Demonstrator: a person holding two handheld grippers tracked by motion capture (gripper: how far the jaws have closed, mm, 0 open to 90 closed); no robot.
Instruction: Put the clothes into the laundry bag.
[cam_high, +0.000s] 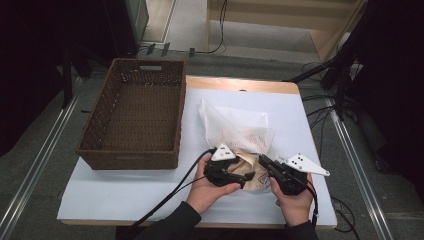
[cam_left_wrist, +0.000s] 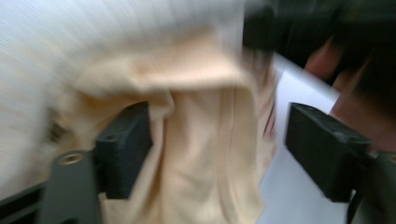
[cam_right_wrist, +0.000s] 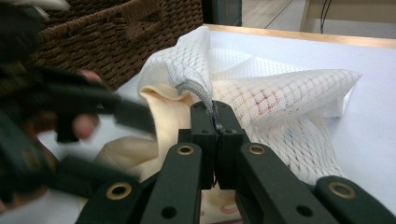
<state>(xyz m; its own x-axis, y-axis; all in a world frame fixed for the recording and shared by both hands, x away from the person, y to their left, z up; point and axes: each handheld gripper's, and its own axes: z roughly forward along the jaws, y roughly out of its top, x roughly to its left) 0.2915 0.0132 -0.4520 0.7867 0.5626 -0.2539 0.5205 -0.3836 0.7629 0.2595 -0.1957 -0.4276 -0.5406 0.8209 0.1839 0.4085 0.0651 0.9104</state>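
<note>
Clamping the mesh bag's (cam_right_wrist: 280, 100) rim, the right hand-held gripper (cam_right_wrist: 215, 122) holds it on the tabletop (cam_high: 125, 192) with cream cloth (cam_left_wrist: 205, 154) half inside. Left hand-held gripper (cam_left_wrist: 217, 144) gapes around the cloth. Basket (cam_high: 131, 117) sits beside.

The mesh bag (cam_high: 235, 127) is white open-weave netting, slightly shiny, with a thicker woven hem (cam_right_wrist: 194, 86). The cream cloth (cam_left_wrist: 201, 154) beside it looks soft, matt and creased, with faint coloured print. The basket (cam_high: 132, 115) is dark brown wicker, rough and ribbed. The table (cam_high: 300, 120) has a smooth matt white top edged in pale wood. Both grippers, left (cam_high: 227, 175) and right (cam_high: 272, 167), are matt black plastic with brass-coloured inserts and pale grey plates
</note>
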